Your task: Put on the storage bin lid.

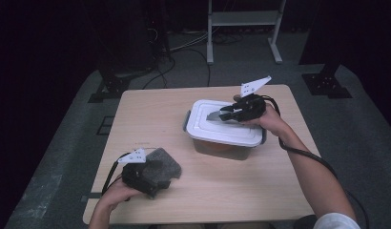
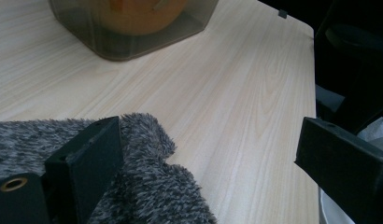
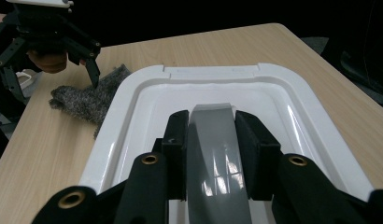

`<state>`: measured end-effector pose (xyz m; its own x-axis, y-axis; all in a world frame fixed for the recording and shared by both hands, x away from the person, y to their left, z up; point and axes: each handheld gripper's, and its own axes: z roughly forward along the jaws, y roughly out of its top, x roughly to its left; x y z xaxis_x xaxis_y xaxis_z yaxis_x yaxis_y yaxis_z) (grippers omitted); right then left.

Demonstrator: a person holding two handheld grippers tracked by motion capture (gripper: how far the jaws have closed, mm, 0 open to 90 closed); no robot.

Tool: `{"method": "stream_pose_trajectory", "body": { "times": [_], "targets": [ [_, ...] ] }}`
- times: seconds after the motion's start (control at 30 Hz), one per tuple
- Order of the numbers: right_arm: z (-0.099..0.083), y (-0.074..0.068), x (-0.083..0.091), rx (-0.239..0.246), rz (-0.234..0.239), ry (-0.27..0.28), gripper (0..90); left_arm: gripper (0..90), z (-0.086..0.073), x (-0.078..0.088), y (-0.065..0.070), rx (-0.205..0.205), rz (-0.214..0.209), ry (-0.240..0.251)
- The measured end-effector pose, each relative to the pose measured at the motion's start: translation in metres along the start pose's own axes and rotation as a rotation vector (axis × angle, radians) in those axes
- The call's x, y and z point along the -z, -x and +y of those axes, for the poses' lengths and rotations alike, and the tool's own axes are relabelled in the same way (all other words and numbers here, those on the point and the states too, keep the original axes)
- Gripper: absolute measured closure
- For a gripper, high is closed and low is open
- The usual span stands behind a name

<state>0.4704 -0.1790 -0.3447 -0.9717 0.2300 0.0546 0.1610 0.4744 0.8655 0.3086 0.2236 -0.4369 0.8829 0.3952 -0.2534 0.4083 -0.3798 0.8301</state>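
Right gripper view: grey handle runs lengthwise along white lid

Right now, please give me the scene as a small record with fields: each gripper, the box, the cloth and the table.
right gripper: shut on the grey handle in the middle of the white lid
left gripper: open, one jaw over the grey fuzzy cloth
box: clear, lid on, something orange inside
cloth: lying flat near the table's front left
table: light wood
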Motion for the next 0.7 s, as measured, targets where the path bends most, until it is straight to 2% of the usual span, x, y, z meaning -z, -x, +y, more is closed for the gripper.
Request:
{"method": "stream_pose_trajectory", "body": {
  "times": [0.23,0.4,0.7],
  "targets": [
    [0.0004,0.0006,-0.0016,-0.005,0.0,-0.004,65.5,6.5,-0.0005,0.001,-0.0007,0.0,-0.001,0.003],
    [0.0001,-0.0005,-0.0027,-0.004,0.005,-0.028,65.1,6.5,-0.0004,0.0012,-0.0003,-0.001,-0.001,0.002],
    [0.004,-0.0049,0.0041,-0.018,0.003,-0.004,56.2,6.5,-0.001,0.0034,0.0021,-0.002,0.002,0.008]
  ]
}}
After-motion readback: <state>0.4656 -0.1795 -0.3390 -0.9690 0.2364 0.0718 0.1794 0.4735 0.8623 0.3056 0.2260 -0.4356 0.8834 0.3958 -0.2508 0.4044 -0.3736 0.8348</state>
